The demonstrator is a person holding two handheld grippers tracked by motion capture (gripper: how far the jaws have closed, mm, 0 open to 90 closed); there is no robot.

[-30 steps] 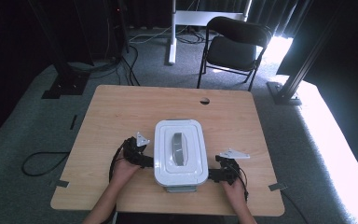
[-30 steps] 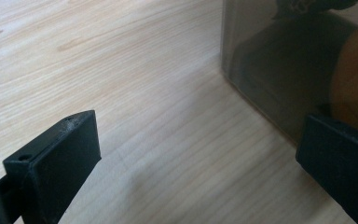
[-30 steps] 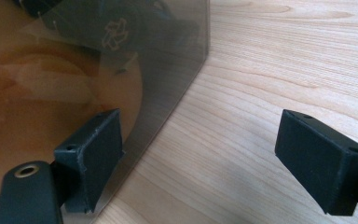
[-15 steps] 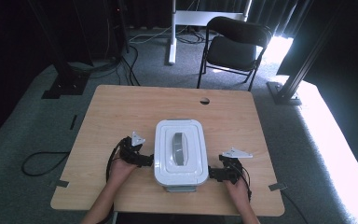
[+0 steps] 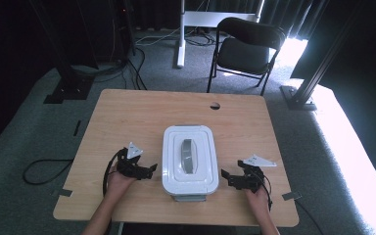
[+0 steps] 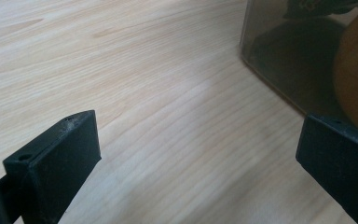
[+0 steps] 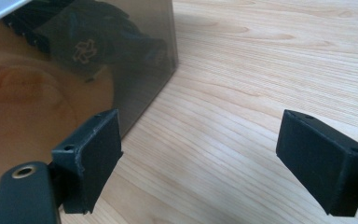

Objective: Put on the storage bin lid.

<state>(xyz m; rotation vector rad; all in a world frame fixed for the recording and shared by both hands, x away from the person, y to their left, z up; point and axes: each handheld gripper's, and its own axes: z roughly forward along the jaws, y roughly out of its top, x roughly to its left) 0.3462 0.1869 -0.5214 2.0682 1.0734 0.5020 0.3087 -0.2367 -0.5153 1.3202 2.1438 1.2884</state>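
High view is showing the box (image 5: 190, 159) sitting near the table's (image 5: 127, 112) front edge — left gripper (image 5: 149, 170) and right gripper (image 5: 226, 177) flanking it, jaws gaping wide and empty, likely readying to grasp its sides.

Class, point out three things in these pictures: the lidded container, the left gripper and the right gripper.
container (image 5: 190, 178): high view, flat white lid near its front edge.
left gripper (image 5: 151, 170): high view, midway between its open fingertips.
right gripper (image 5: 224, 176): high view, midway between its open fingertips.
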